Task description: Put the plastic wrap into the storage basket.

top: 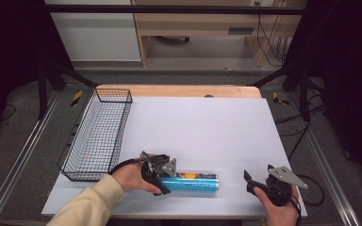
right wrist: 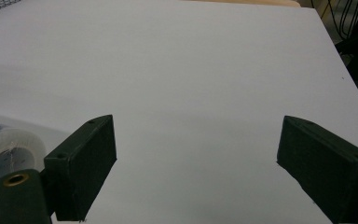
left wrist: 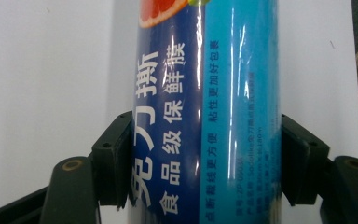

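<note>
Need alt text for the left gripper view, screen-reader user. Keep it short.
Close-up of a blue cylindrical roll printed with white Chinese characters, standing between the left gripper's two black jaws, whose pads press against its sides. The roll lies on a white table surface, and an orange fruit graphic shows at its far end.

Blue cling-film roll [top: 194, 182], lying on its side near the front edge of the white table top.
Cylinder, dark blue and cyan wrap with white Chinese print and a fruit graphic; long axis runs left-right. Left end sits between the left gripper [top: 162, 181] pads, both touching it.
</note>
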Demonstrator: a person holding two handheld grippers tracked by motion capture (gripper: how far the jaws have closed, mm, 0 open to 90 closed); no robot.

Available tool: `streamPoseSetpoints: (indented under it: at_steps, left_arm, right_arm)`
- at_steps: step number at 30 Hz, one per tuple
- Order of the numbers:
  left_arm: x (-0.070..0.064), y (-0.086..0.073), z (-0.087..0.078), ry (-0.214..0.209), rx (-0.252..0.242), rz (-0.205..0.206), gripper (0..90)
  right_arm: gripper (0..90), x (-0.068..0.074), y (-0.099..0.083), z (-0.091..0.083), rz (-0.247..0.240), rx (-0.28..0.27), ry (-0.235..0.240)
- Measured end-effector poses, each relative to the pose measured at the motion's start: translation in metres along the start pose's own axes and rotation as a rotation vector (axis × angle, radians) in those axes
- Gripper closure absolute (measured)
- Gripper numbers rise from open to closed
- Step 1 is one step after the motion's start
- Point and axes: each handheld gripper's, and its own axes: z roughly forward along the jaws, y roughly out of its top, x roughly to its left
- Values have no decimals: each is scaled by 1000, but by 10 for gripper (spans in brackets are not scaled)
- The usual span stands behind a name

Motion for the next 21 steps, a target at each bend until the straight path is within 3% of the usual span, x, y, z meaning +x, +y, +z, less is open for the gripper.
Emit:
streamPoseSetpoints:
  at_steps: [16,21]
  left_arm:
    - [-2,-2,-1,-12,-16,-32,320]
    - [-3,-2,-1,10,-25,-46,321]
  right_arm:
    - [121,0,0,0,3,-1,-1]
    - [121,0,0,0,4,-1,-1]
